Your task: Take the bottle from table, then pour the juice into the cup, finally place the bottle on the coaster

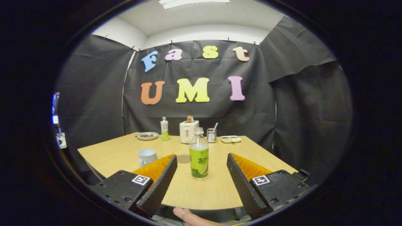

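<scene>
Between the wide-open, empty tool's (202, 158) fingers, just ahead, stands the bottle (198, 154) upright.

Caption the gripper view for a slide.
Open gripper approaches the juice bottle standing between its fingers, cup and coaster beyond.

Gripper (202, 158) fingers spread wide, touching nothing. Bottle (199, 154) upright on table (125, 149), between fingertips, slightly ahead. Cup (146, 157) beside left finger, coaster (183, 158) between cup and bottle. Beyond: toaster (188, 131), second bottle (164, 129), plate (147, 136), small tray (230, 139).
</scene>
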Tool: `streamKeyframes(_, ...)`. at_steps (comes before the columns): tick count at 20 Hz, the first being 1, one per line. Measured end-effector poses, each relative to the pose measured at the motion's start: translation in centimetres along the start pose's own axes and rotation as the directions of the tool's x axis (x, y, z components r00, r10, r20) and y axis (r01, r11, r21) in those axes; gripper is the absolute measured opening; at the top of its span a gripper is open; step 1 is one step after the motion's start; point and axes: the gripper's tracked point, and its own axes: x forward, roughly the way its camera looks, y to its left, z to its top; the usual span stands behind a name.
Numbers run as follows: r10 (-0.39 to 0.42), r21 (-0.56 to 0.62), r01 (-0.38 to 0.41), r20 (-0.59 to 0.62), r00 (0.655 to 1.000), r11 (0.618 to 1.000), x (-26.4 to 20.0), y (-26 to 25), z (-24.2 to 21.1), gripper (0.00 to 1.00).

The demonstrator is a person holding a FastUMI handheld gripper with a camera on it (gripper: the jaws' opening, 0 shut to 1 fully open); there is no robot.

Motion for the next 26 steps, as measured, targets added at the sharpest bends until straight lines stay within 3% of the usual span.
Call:
streamKeyframes(8, 0.013, 0.007, -0.013, 0.006, 1.000, 1.000, 1.7, 0.6, -1.4, 1.00)
streamKeyframes(26, 0.002, -0.010, -0.002, -0.004, 1.000, 1.000, 13.4, 1.3, -3.8, 1.00)
